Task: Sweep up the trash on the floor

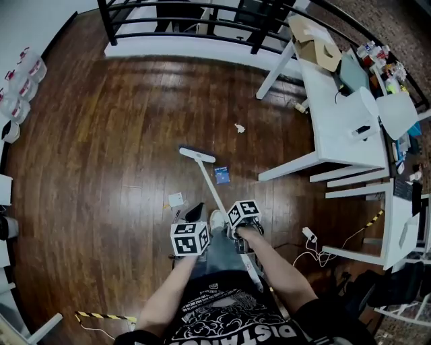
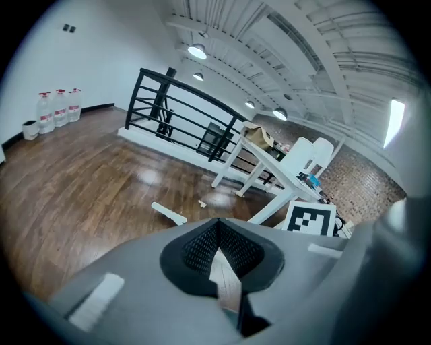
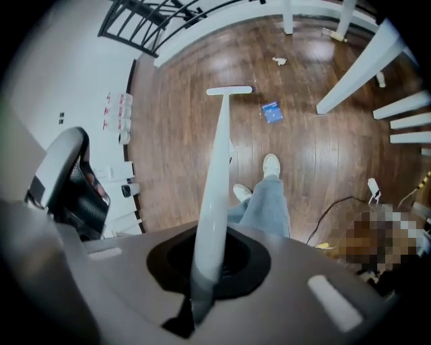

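Note:
My right gripper (image 1: 244, 214) is shut on the white handle of a broom (image 3: 217, 168). The broom's flat head (image 1: 196, 155) rests on the wood floor ahead of my feet. Beyond the head lies a crumpled white scrap (image 1: 240, 127), to its right a blue packet (image 1: 222, 175), and nearer, on the left, a white paper piece (image 1: 176, 199). My left gripper (image 1: 190, 239) is beside the right one, its jaws nearly together on a dark dustpan (image 1: 194, 211), of which little shows. The left gripper view shows the broom head (image 2: 168, 213) and the scrap (image 2: 201, 203).
White tables (image 1: 340, 121) with clutter stand to the right, their legs reaching toward the trash. A black railing (image 1: 202, 20) runs along the far side. Water bottles (image 1: 20, 81) line the left wall. A cable and plug (image 1: 309, 234) lie near my right foot, striped tape (image 1: 104, 316) behind.

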